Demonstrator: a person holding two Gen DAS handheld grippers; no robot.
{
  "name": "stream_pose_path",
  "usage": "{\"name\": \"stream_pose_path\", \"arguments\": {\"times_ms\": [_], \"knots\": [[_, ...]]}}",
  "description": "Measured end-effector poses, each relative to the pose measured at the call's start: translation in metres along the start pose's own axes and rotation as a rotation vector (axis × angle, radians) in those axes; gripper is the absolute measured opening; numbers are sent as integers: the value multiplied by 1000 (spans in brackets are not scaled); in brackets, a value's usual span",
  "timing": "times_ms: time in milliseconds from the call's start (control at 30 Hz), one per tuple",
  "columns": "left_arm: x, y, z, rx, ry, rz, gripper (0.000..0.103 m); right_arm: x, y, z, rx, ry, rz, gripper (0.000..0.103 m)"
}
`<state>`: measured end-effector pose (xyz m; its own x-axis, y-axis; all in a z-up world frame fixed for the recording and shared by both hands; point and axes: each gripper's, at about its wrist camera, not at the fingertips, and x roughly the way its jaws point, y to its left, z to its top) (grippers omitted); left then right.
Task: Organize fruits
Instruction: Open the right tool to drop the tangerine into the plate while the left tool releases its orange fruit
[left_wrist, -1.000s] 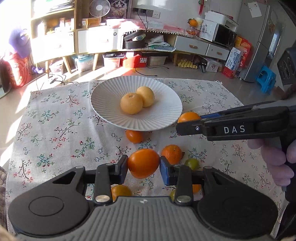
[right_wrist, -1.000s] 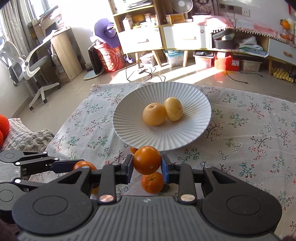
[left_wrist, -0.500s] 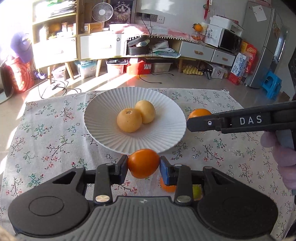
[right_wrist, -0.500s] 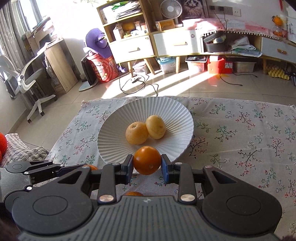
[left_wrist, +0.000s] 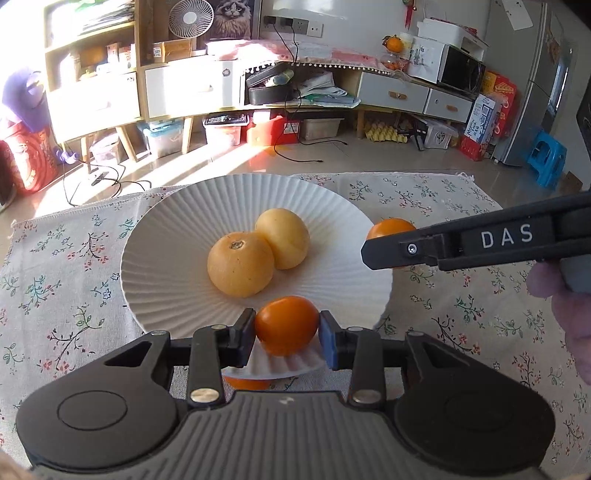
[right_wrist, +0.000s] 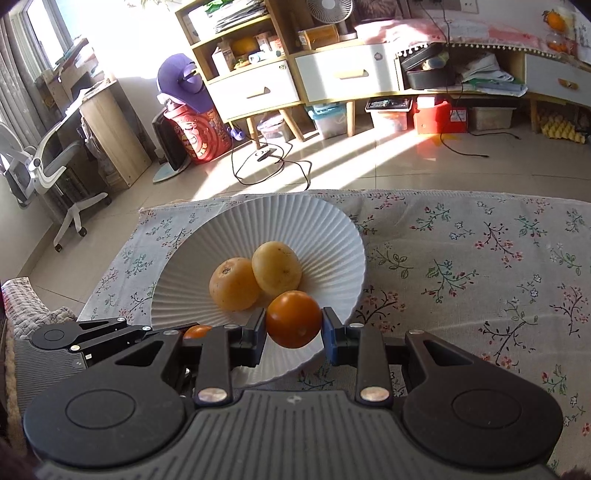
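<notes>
Left wrist view first: a floral tablecloth (left_wrist: 66, 280) covers the table, sunlit tile floor beyond, then a wooden shelf unit with white drawers (left_wrist: 192, 88), a desk fan (left_wrist: 190, 18), a microwave (left_wrist: 461, 68) and a blue stool (left_wrist: 550, 158).

On the cloth sits one white ribbed plate (left_wrist: 177, 295), and in it two pale yellow fruits (left_wrist: 240, 264), touching each other.

The left gripper (left_wrist: 287, 326) is clenched on an orange fruit (left_wrist: 286, 325), held over the plate's near rim. The right gripper (right_wrist: 293, 325) grips a second orange fruit (right_wrist: 293, 319), also above the near part of the plate, just beside the yellow pair.

One more orange fruit (left_wrist: 240, 384) peeks from under the plate's near edge on the cloth. Four round orange and yellow fruits at the plate, then, plus that one.
</notes>
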<state>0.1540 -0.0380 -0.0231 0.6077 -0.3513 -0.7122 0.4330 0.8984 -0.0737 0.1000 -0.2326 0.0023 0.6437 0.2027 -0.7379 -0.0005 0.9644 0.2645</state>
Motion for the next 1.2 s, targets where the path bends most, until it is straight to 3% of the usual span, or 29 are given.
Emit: {"name": "stream_pose_path", "arguments": {"times_ms": [500,1200], "knots": [[9,8,3,-16,-15,10,32,21,4,2,-24,25,-13,28],[13,11,2,-15,-40,-46,36,25,3,1,-5,30,29,31]]}}
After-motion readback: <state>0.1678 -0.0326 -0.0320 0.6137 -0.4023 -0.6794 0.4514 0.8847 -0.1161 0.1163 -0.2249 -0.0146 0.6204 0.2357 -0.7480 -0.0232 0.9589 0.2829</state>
